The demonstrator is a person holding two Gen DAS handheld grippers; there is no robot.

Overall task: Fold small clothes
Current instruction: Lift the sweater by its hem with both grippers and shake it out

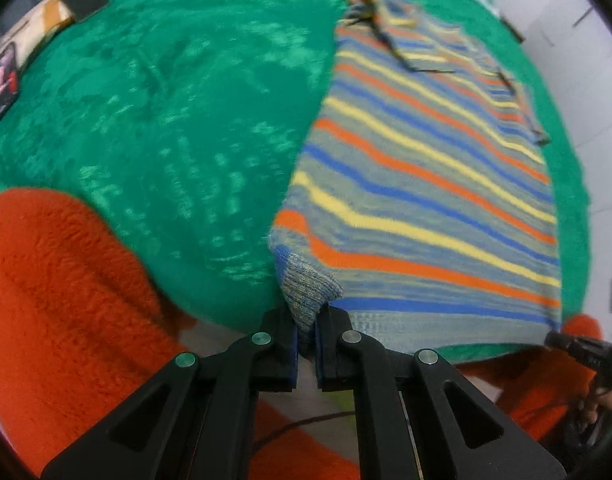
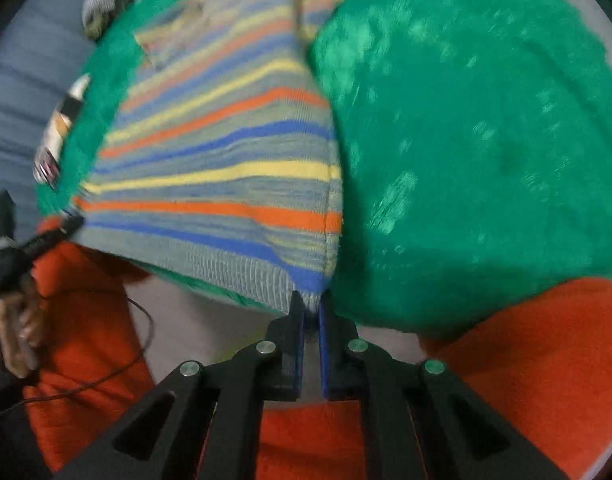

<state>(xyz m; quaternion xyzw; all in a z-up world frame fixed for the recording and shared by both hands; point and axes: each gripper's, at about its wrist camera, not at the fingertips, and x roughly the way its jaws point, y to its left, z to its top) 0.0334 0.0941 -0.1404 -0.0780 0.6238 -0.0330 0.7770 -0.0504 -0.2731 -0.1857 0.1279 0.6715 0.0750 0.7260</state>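
A small knitted sweater [image 1: 425, 184] with grey, blue, orange and yellow stripes lies spread on a green fuzzy blanket [image 1: 166, 120]. My left gripper [image 1: 306, 320] is shut on the sweater's near left hem corner. My right gripper [image 2: 311, 304] is shut on the near right hem corner of the sweater [image 2: 226, 168]. The right gripper also shows at the right edge of the left wrist view [image 1: 561, 340], and the left gripper at the left edge of the right wrist view [image 2: 66, 224]. The sweater's far end with the sleeves is bunched.
The person's orange fleece legs [image 1: 66, 280] flank both grippers at the near edge of the blanket [image 2: 485, 160]. A printed packet [image 1: 34, 40] lies at the blanket's far left edge. A cable [image 2: 118, 364] trails over the left leg.
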